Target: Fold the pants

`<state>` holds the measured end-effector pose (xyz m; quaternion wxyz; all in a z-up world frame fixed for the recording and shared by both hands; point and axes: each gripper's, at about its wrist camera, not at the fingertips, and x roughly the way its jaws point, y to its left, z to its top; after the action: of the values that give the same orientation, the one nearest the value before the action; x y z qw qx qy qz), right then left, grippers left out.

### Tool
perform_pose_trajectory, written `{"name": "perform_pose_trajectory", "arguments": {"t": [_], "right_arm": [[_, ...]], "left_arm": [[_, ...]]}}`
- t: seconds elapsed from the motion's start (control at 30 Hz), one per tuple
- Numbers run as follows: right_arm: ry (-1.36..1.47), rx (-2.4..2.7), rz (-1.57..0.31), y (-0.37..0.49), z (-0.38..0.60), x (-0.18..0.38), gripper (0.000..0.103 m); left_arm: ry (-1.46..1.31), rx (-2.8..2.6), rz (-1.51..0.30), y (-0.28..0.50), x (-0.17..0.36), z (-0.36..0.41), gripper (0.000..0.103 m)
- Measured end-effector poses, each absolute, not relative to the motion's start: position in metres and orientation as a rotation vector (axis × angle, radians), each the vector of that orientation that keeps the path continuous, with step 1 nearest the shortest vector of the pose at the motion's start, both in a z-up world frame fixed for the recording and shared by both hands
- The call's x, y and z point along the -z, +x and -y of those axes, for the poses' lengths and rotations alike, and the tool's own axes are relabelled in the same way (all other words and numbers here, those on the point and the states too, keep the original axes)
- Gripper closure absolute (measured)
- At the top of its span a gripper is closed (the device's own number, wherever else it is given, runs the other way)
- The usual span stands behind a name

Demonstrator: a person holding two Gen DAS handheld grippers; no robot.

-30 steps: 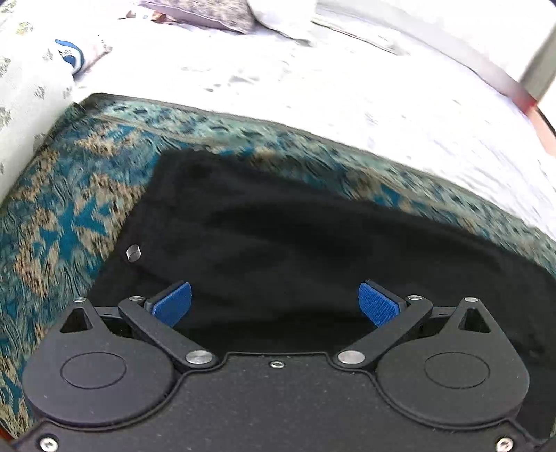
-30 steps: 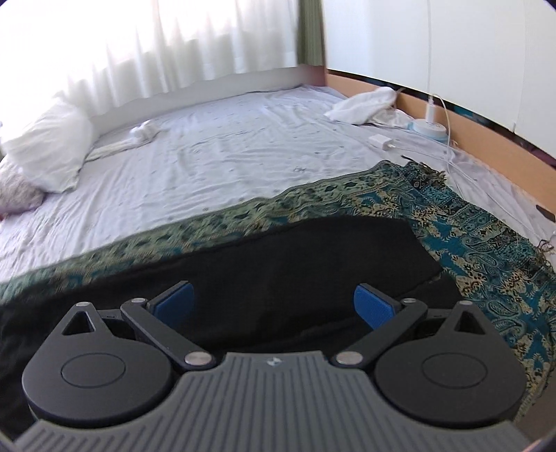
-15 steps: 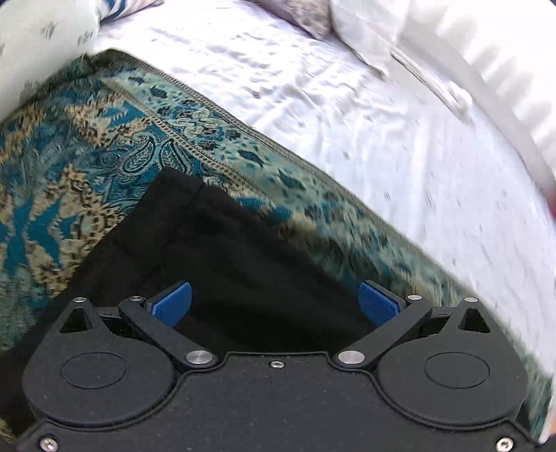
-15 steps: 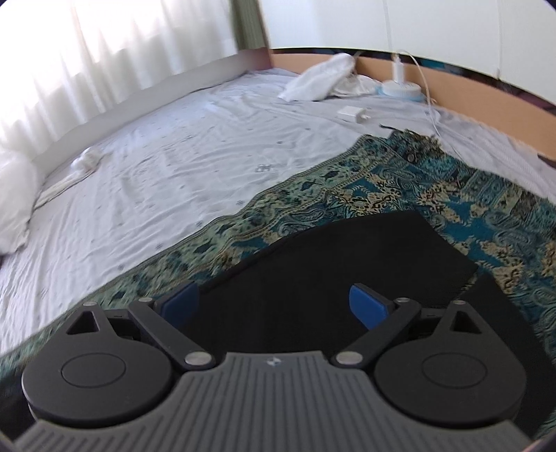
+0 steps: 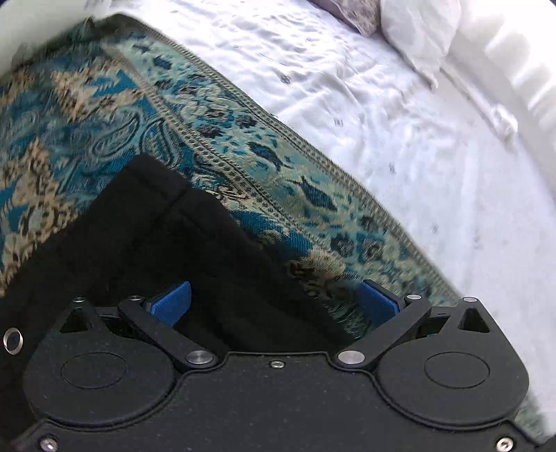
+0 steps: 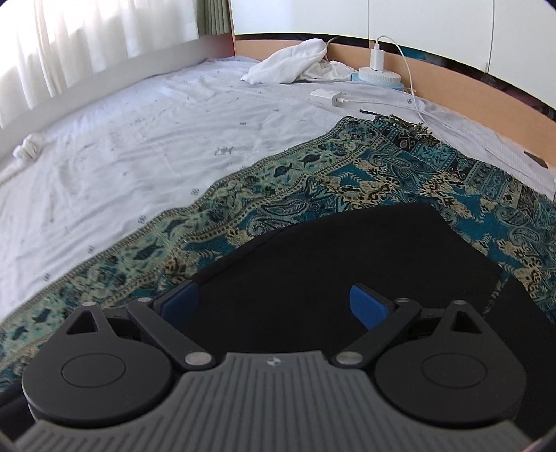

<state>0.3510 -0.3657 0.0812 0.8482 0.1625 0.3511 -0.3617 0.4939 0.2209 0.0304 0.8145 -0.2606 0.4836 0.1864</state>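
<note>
Black pants (image 5: 146, 243) lie flat on a teal and beige patterned cloth (image 5: 87, 114) on a bed. In the left wrist view a corner of the pants points up and left, and a silver button (image 5: 12, 340) shows at the left edge. My left gripper (image 5: 274, 306) is open over the pants' far edge, holding nothing. In the right wrist view the pants (image 6: 347, 260) fill the lower right, with a folded edge over the patterned cloth (image 6: 382, 180). My right gripper (image 6: 274, 302) is open above the pants, holding nothing.
A white bedsheet (image 6: 121, 139) lies beyond the cloth. A white pillow (image 5: 417, 31) sits at the far end. A white garment (image 6: 292, 64), a charger with cable (image 6: 330, 97) and a round blue-white device (image 6: 377, 76) lie by the wooden bed frame (image 6: 451, 80).
Both grippers have swung outward: the left view now faces the pants' left corner, the right view the pants' right end. Both stayed open.
</note>
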Motion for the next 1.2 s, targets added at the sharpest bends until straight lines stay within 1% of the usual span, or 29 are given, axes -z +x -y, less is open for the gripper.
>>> {"name": "perform_pose_trajectory", "arguments": {"t": [0.07,0.13,0.2,0.27,0.33,0.4,0.53,1.0,1.07,1.1,1.13,1.17,1.2], "right_arm": [[0.339,0.77,-0.751,0.355,0.367,-0.075,0.003],[0.339,0.774,-0.761,0.357,0.369,-0.07,0.002],[0.334,0.774,-0.765,0.359,0.37,-0.067,0.002],[0.329,0.779,-0.764,0.361,0.372,-0.065,0.002],[0.332,0.78,-0.763,0.361,0.373,-0.064,0.002],[0.326,0.779,-0.766,0.363,0.373,-0.063,0.001],[0.327,0.778,-0.769,0.365,0.375,-0.062,0.001],[0.505,0.733,-0.776,0.385,0.411,-0.056,0.001],[0.525,0.74,-0.795,0.391,0.414,-0.051,0.001],[0.536,0.744,-0.806,0.395,0.416,-0.048,0.001],[0.543,0.753,-0.817,0.398,0.418,-0.045,0.001],[0.545,0.761,-0.824,0.402,0.419,-0.043,0.001],[0.538,0.768,-0.83,0.406,0.419,-0.041,0.0]], "left_arm": [[-0.485,-0.403,-1.054,0.495,-0.03,-0.211,0.002],[-0.38,-0.41,-1.079,0.493,-0.029,-0.198,0.007],[-0.328,-0.408,-1.079,0.492,-0.028,-0.192,0.007],[-0.375,-0.435,-1.067,0.492,-0.027,-0.197,0.007],[-0.432,-0.461,-1.061,0.495,-0.026,-0.204,0.0],[-0.436,-0.488,-1.068,0.5,-0.024,-0.205,0.001],[-0.341,-0.531,-1.089,0.513,-0.018,-0.195,0.0],[-0.274,-0.478,-1.032,0.493,-0.017,-0.187,0.001],[-0.273,-0.481,-1.023,0.491,-0.017,-0.186,0.004],[-0.273,-0.484,-1.015,0.489,-0.018,-0.186,0.009],[-0.272,-0.484,-1.007,0.488,-0.019,-0.186,0.017],[-0.268,-0.484,-0.994,0.485,-0.021,-0.186,0.022],[-0.264,-0.483,-0.981,0.482,-0.024,-0.186,0.034]]}}
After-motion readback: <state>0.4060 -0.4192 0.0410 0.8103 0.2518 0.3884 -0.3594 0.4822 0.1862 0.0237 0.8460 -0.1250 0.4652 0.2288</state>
